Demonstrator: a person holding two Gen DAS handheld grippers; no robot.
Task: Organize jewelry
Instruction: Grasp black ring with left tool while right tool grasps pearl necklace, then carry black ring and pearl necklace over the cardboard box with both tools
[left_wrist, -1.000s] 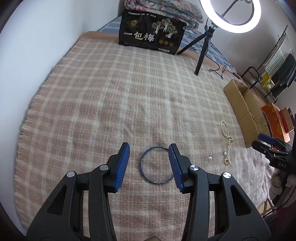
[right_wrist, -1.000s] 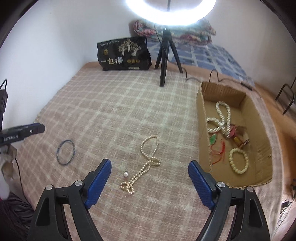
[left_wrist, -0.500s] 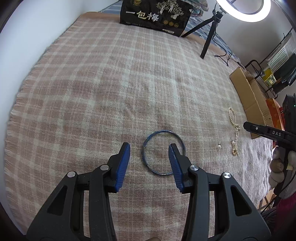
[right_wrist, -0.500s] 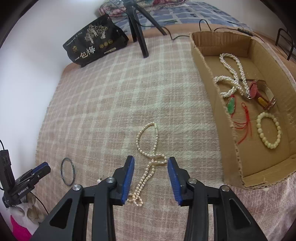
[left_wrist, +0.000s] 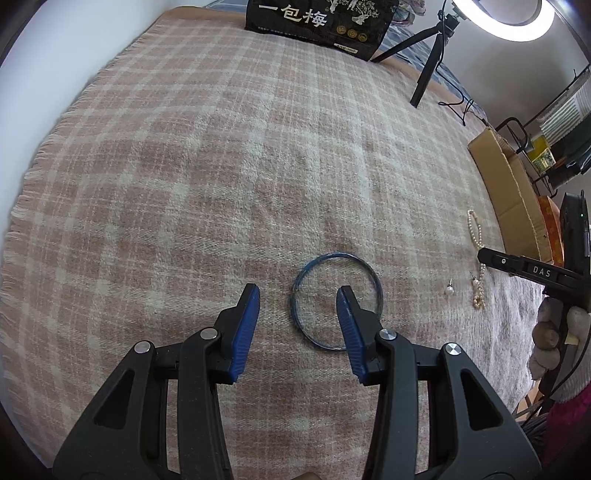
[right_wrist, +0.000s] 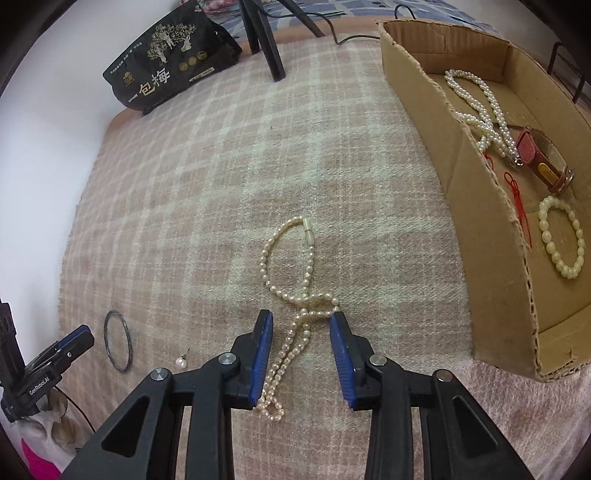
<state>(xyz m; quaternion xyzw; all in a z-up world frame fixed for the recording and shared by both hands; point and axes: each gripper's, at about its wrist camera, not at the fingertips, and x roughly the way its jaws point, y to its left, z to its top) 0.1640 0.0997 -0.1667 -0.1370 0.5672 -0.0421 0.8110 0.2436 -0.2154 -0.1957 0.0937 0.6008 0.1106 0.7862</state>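
Observation:
A thin blue bangle (left_wrist: 334, 300) lies flat on the plaid blanket. My left gripper (left_wrist: 298, 295) is open and low over it, with the bangle's left edge between the fingers and the right finger over its inside. A pearl necklace (right_wrist: 295, 295) lies on the blanket. My right gripper (right_wrist: 301, 319) is open and straddles the necklace's lower strands. A loose pearl earring (right_wrist: 181, 362) lies to the left of it. The bangle also shows in the right wrist view (right_wrist: 117, 340), and the necklace in the left wrist view (left_wrist: 476, 254).
An open cardboard box (right_wrist: 454, 155) at the right holds a pearl necklace (right_wrist: 476, 107), a bead bracelet (right_wrist: 561, 236), a red watch (right_wrist: 543, 158) and a red cord. A black bag (right_wrist: 170, 62) and a ring-light tripod (left_wrist: 428, 62) stand at the blanket's far end.
Both grippers have dropped closer to the blanket. The right gripper narrowed and came down over the necklace. The left gripper shifted so that the bangle's left edge lies between its fingers.

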